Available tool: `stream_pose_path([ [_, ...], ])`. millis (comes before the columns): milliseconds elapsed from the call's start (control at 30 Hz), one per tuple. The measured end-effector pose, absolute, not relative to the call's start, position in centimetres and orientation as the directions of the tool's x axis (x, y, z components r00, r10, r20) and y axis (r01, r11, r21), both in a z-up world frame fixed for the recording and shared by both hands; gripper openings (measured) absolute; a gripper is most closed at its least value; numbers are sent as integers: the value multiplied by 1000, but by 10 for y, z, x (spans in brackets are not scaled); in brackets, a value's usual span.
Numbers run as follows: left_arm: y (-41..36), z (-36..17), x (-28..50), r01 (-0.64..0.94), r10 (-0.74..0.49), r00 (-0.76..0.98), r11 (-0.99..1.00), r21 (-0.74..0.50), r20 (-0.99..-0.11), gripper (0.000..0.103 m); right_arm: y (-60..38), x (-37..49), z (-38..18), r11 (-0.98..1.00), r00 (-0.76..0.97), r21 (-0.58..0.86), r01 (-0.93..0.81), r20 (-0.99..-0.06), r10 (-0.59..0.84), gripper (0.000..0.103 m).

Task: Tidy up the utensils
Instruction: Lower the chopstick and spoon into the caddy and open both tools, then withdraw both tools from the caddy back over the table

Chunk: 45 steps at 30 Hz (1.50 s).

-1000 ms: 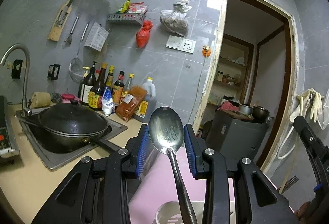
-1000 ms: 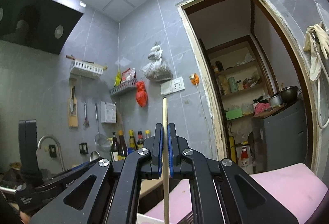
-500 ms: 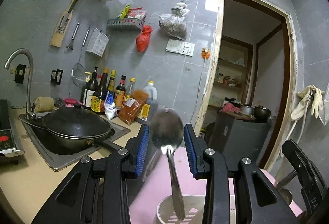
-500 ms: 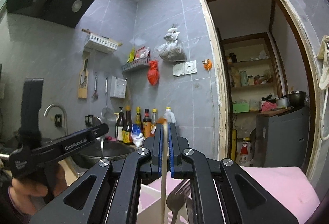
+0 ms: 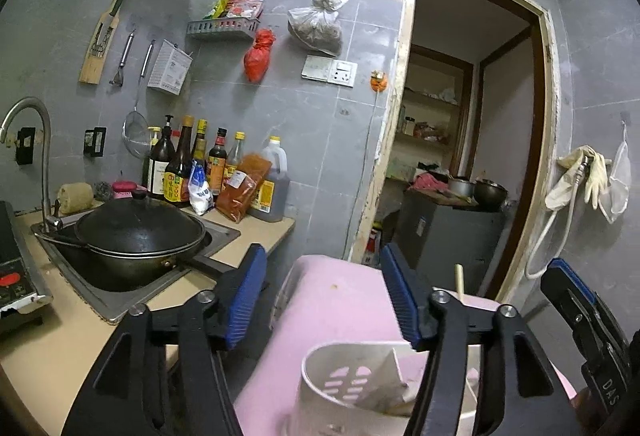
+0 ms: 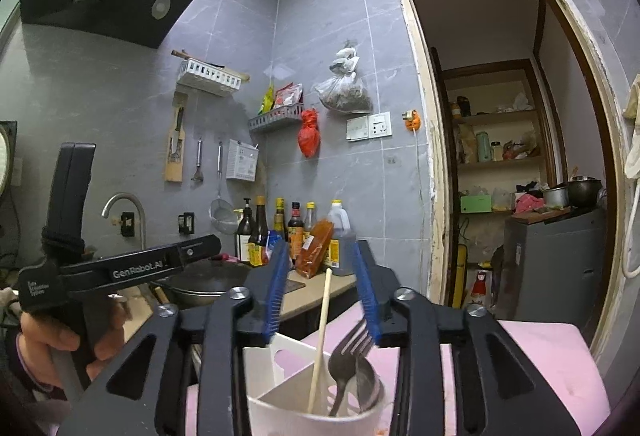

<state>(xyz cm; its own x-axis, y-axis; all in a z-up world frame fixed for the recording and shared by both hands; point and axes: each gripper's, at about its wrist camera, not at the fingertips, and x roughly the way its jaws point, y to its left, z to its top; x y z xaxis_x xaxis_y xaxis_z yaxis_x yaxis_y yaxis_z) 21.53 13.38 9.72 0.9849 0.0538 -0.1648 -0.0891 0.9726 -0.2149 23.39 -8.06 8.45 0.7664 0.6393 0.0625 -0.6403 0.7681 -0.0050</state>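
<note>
Now both jaw sets are opening and gripping nothing: left gripper point(image 5: 324, 296) over the white utensil holder point(image 6: 280, 408), right gripper point(image 6: 324, 292) straddling the chopstick point(image 6: 322, 332) standing inside beside the fork point(image 6: 352, 352).

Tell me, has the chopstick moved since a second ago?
Yes. The chopstick has dropped: its tip, once up beside the wall switch, is now below the bottles, leaning in the white holder between the right gripper's opening jaws.
</note>
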Motion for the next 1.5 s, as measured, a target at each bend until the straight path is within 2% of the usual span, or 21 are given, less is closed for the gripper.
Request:
stream_pose_path([
  [100, 127, 99, 206, -79, 41, 983, 975, -207, -181, 69, -94, 226, 88, 769, 768, 10, -639, 64, 638, 56],
  [167, 120, 99, 198, -68, 33, 982, 980, -189, -185, 72, -102, 221, 90, 773, 772, 11, -634, 61, 633, 65],
  [233, 109, 98, 189, -50, 20, 982, 986, -159, -188, 77, -111, 216, 91, 777, 776, 11, -630, 56, 628, 81],
  [300, 99, 96, 182, -32, 4, 981, 989, -141, -194, 89, -122, 210, 91, 782, 781, 12, -623, 48, 622, 90],
  [367, 89, 93, 174, -16, -9, 981, 992, -128, -192, 93, -132, 205, 90, 791, 790, 12, -612, 41, 611, 103],
  [467, 75, 88, 165, 9, -32, 981, 993, -118, -192, 96, -152, 196, 89, 811, 811, 22, -585, 41, 584, 103],
  [733, 36, 74, 147, 80, -98, 976, 992, -94, -195, 96, -198, 176, 82, 859, 859, 12, -512, 17, 512, 103],
  [933, 10, 59, 148, 182, -193, 939, 981, -65, -285, 96, -229, 172, 71, 885, 884, -2, -465, -53, 464, 103],
  [1133, -20, 45, 156, 272, -259, 886, 962, -21, -384, 96, -251, 188, 55, 901, 884, 9, -433, -193, 426, 103],
  [1333, -52, 30, 167, 338, -275, 835, 940, 52, -476, 96, -271, 214, 34, 910, 837, 91, -403, -365, 408, 102],
  [1400, -62, 23, 173, 364, -279, 812, 929, 70, -513, 96, -276, 222, 28, 906, 811, 123, -404, -410, 417, 99],
  [1467, -69, 16, 178, 381, -280, 792, 921, 81, -542, 95, -278, 229, 22, 900, 778, 135, -415, -459, 428, 91],
  [1500, -72, 13, 182, 391, -282, 781, 917, 84, -557, 91, -278, 232, 19, 897, 765, 136, -421, -478, 432, 84],
])
